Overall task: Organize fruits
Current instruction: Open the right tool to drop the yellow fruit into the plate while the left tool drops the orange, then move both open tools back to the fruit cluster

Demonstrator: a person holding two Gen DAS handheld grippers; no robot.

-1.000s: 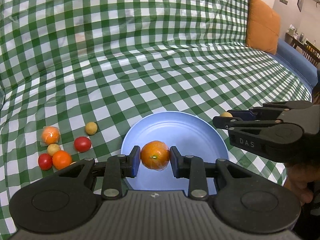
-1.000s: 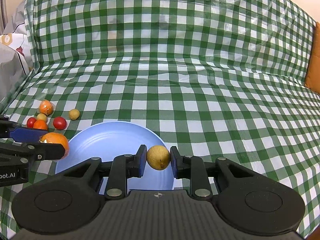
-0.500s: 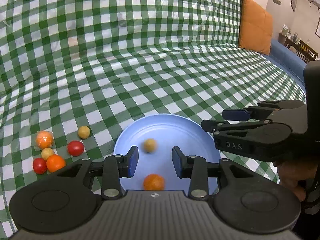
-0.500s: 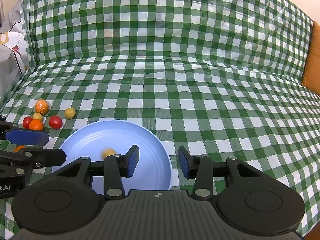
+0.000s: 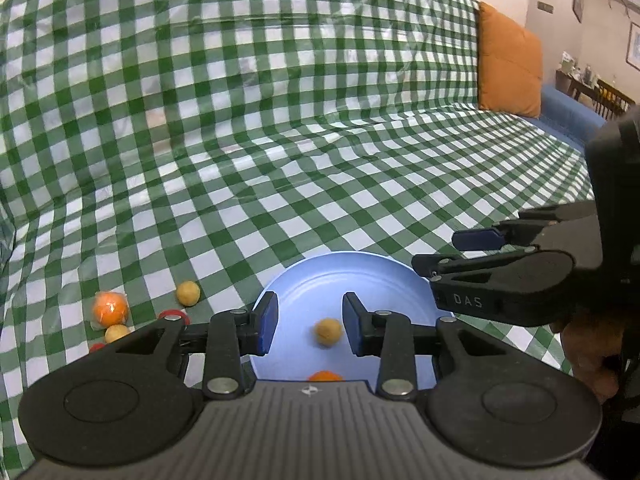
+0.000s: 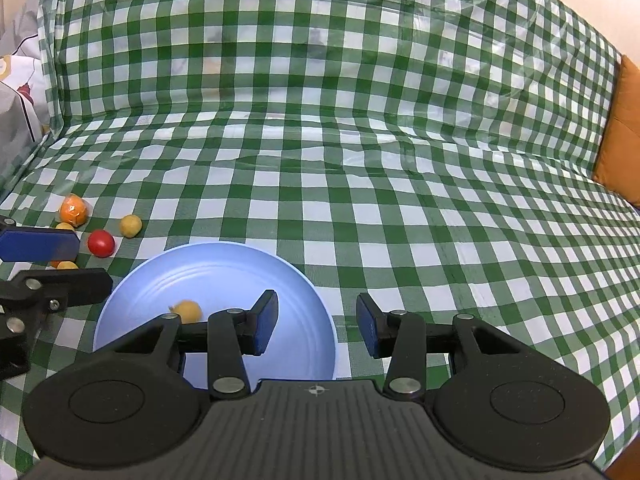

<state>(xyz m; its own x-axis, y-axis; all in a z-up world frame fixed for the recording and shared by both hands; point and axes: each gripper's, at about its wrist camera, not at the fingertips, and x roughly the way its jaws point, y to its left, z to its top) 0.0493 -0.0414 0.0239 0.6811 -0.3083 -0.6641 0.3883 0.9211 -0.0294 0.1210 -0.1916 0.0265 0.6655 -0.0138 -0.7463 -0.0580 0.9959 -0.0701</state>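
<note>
A light blue plate (image 5: pixel 360 280) (image 6: pixel 208 276) lies on the green checked cloth. A small yellow fruit (image 5: pixel 328 331) (image 6: pixel 187 311) rests in it, and an orange (image 5: pixel 325 376) lies at its near edge, mostly hidden behind my left gripper body. My left gripper (image 5: pixel 308 328) is open and empty above the plate. My right gripper (image 6: pixel 316 328) is open and empty over the plate's right rim; it also shows in the left wrist view (image 5: pixel 448 252). Loose fruit lie left of the plate: a wrapped orange (image 5: pixel 110 309) (image 6: pixel 73 210), a yellow fruit (image 5: pixel 188 293) (image 6: pixel 131 225), a red tomato (image 6: pixel 101 243).
The checked cloth covers a sofa seat and backrest (image 6: pixel 320 80). An orange cushion (image 5: pixel 510 66) stands at the far right. More small fruit (image 5: pixel 116 332) lie partly hidden behind the left gripper. A grey pillow (image 6: pixel 16 112) is at the far left.
Both grippers opened and dropped their fruit into the plate: the left let go of the orange, the right the yellow fruit. Both grippers have since pulled back and up.
</note>
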